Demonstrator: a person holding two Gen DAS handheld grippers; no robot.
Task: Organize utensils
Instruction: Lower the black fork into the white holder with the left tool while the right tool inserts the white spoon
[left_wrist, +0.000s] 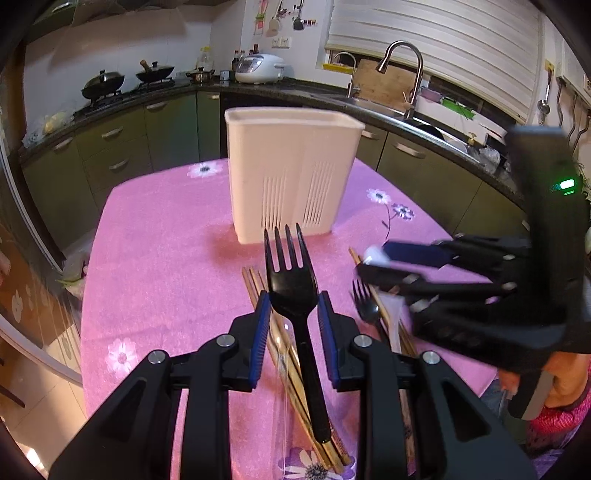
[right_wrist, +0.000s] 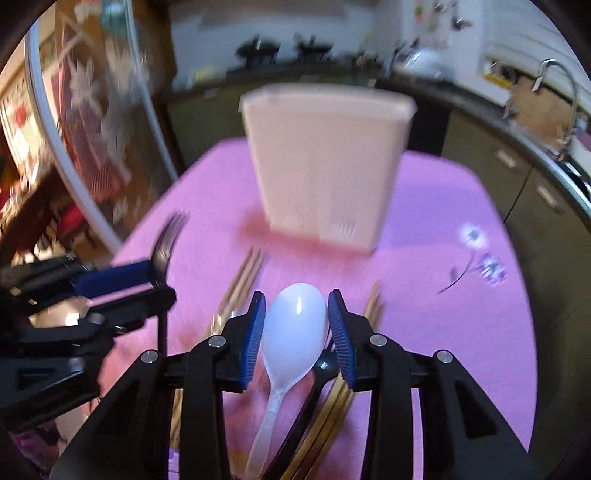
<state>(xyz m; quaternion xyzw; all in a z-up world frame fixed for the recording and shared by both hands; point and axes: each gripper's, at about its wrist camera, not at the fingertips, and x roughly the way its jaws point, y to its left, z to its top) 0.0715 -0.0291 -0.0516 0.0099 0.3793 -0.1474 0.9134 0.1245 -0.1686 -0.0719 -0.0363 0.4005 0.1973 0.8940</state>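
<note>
Left wrist view: the left gripper (left_wrist: 291, 314) is closed on a black plastic fork (left_wrist: 295, 295), its blue pads (left_wrist: 260, 332) pressing either side of the fork's head, tines pointing up and ahead, handle trailing back between the fingers. Directly beyond the tines stands a white utensil holder (left_wrist: 291, 173), upright on a pink flowered tablecloth (left_wrist: 159, 251). Under and just behind the claw, wooden chopsticks (left_wrist: 291, 373) lie in a loose bundle on the cloth. To the claw's right, a second dark fork (left_wrist: 365, 302) lies on the cloth among more chopsticks. Further right, the right gripper (left_wrist: 376, 260) reaches in sideways with something white at its tips, blurred.

Right wrist view: the right gripper (right_wrist: 296, 325) is closed around the bowl of a white plastic spoon (right_wrist: 293, 328), pads (right_wrist: 341, 332) against both edges, bowl pointing ahead, handle running back beneath the claw. The utensil holder (right_wrist: 325, 162) stands ahead, smeared by motion. Chopsticks (right_wrist: 240, 284) lie on the tablecloth (right_wrist: 443, 295) below and to either side of the claw. To its left, the left gripper (right_wrist: 155, 273) shows side-on, the black fork (right_wrist: 166, 243) rising from its tip.

Behind the table: dark cabinets (left_wrist: 162, 133), a sink tap (left_wrist: 410, 74).
</note>
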